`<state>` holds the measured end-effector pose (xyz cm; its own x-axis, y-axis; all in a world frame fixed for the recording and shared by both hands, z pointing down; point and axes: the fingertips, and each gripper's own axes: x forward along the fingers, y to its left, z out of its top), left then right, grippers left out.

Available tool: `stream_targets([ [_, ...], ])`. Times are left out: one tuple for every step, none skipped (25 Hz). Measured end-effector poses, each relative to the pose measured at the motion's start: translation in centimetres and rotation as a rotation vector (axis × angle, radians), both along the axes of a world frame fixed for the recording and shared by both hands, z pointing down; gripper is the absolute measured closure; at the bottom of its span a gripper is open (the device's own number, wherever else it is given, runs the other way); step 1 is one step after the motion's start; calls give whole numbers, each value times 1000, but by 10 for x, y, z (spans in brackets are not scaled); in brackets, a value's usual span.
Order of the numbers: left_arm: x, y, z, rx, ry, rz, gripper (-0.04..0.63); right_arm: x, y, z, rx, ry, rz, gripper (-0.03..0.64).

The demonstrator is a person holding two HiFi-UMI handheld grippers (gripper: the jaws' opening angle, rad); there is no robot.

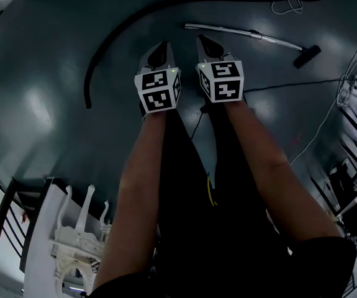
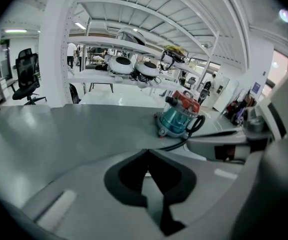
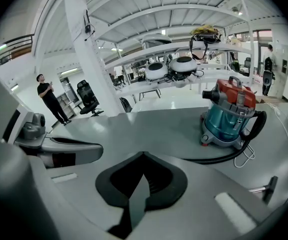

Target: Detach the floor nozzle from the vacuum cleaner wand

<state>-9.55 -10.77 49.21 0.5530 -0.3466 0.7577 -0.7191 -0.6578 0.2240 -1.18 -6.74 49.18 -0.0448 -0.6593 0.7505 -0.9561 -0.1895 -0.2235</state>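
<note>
Wand (image 1: 228,30) lies on bare floor (image 1: 41,104); nozzle (image 1: 307,56) rightmost.

Glossy grey-teal floor (image 1: 41,104). The metal vacuum wand (image 1: 240,33) lies flat on it, with the black floor nozzle (image 1: 307,56) at the wand's right end. Left of the wand, a black hose (image 1: 116,33) sweeps in a long arc. Nearer than the wand runs a thin black cable (image 1: 290,84). Beyond the wand stand the teal, red-topped canister vacuum (image 3: 229,116) and a looped white cord (image 1: 288,8).

Silver wand (image 1: 243,32); black nozzle (image 1: 307,56) attached
</note>
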Motion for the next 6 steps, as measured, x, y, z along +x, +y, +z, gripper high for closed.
stream_targets([
  [1, -2, 1, 0, -1, 1, 587, 2, -2, 1, 1, 1, 1, 623],
  [3, -4, 2, 0, -1, 2, 586, 3, -4, 1, 2, 1, 1, 623],
  [3, -6, 3, 1, -3, 5, 586, 5, -6, 2, 1, 1, 2, 623],
  [4, -8, 4, 2, -5, 8, 586, 6, -7, 4, 0, 1, 3, 623],
  [4, -10, 5, 3, -7, 12, 586, 7, -9, 5, -2, 1, 3, 623],
  [5, -12, 6, 4, -10, 16, 586, 7, -10, 7, -4, 0, 4, 623],
])
